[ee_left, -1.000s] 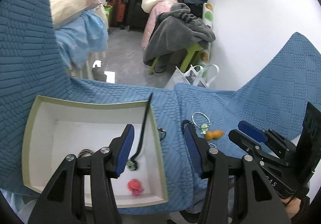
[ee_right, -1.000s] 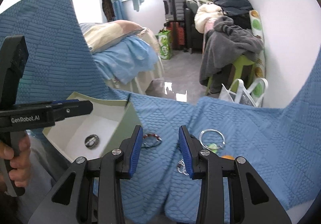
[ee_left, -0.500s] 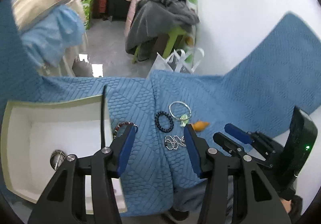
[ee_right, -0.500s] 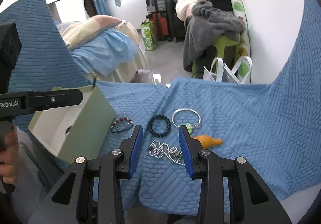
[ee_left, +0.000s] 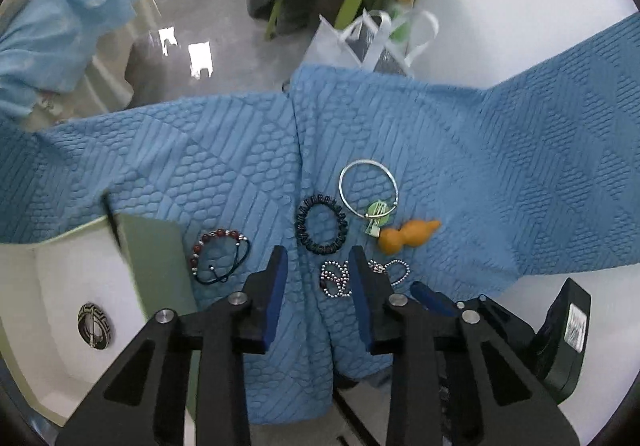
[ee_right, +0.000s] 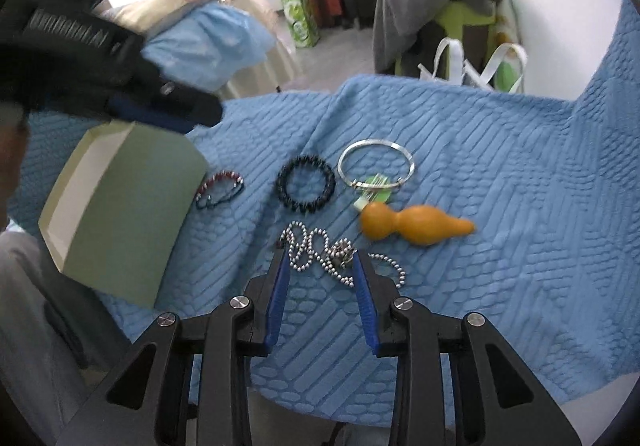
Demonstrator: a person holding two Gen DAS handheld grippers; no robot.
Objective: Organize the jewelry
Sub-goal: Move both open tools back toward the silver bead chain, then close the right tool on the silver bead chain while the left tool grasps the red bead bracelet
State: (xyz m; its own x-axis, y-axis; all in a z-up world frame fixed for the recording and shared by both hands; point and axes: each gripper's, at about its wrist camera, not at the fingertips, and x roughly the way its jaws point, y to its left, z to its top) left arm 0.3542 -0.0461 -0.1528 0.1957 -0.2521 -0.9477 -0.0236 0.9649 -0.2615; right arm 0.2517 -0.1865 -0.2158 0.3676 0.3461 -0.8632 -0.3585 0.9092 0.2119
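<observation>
On the blue quilted cloth [ee_right: 500, 186] lie a silver bead chain [ee_right: 320, 250], a black bead bracelet [ee_right: 306, 183], a red bead bracelet [ee_right: 220, 188], a silver bangle [ee_right: 376, 163] with a green tag, and an orange gourd charm [ee_right: 412, 228]. The green box [ee_right: 120, 202] stands at the left; in the left wrist view its white inside [ee_left: 60, 310] holds a round black piece [ee_left: 94, 330]. My right gripper [ee_right: 320, 266] is open, its fingers straddling the chain. My left gripper [ee_left: 318, 266] is open above the chain [ee_left: 340, 278], near the black bracelet [ee_left: 321, 224].
The cloth's front edge hangs just below both grippers. The left gripper's body [ee_right: 100, 58] crosses the upper left of the right wrist view, above the box. Beyond the cloth are a bed, a green stool with clothes, and a white bag [ee_left: 376, 42].
Both grippers have moved forward and down toward the jewelry. The left one swung right, away from the box; the right one now has its fingers around the bead chain.
</observation>
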